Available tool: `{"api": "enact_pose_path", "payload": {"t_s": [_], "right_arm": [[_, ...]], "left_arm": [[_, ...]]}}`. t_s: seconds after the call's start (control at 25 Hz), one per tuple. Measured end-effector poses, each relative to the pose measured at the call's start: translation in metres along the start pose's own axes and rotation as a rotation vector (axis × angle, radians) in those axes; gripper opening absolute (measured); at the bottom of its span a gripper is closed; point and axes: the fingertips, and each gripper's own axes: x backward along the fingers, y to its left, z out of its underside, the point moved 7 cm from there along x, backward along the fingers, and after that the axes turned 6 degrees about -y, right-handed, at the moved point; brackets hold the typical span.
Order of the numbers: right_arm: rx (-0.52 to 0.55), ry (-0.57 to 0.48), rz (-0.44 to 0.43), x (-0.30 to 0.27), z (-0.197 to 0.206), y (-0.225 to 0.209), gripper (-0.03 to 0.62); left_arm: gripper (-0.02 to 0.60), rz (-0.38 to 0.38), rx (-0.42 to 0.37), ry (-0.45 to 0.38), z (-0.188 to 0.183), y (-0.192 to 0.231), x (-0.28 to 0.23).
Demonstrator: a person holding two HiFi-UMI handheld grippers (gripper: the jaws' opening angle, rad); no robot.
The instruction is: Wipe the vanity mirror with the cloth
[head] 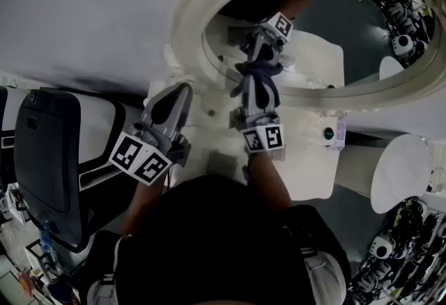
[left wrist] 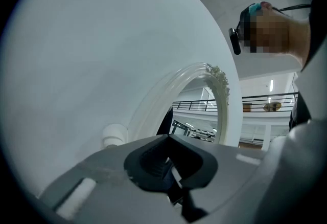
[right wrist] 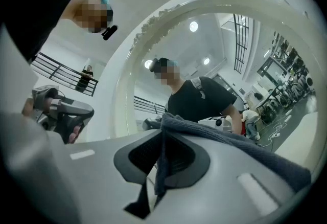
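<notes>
- One oval vanity mirror (head: 362, 39) in a white ornate frame stands at the far side of one white table (head: 313, 171).
- Two claws: the left claw (left wrist: 171, 166) is pressed together and empty, near the frame's left edge. The right claw (right wrist: 161, 159) is at the glass.
- One dark blue-grey cloth (right wrist: 225, 136) is pinched in the right claw.

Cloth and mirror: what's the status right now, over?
Right gripper shut on the cloth, up at the vanity mirror, by its lower rim. Left gripper shut, empty, off to the mirror's left. Nothing seen in the way.
</notes>
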Motion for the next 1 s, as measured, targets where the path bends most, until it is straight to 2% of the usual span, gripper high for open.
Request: {"api": "enact_pose_path", "payload": {"t_s": [0.2,0.56,0.8,1.0], "right_arm": [[-0.001,0.002,-0.016,-0.002,-0.003,0.003,0.026],[0.015,0.043,-0.059,-0.022,0.019,0.034,0.026],[0.022,0.118,-0.172,-0.041,0.03,0.057,0.026],[-0.001,0.136,-0.187,-0.048,0.025,0.062,0.026]], "left_arm": [[0.002,-0.004,-0.006,-0.001,-0.001,-0.005,0.006],[0.002,-0.017,-0.005,-0.018,-0.014,0.013,0.026],[0.002,-0.025,0.003,-0.032,-0.013,0.014,0.03],[0.002,-0.035,0.006,-0.047,-0.016,0.01,0.037]]}}
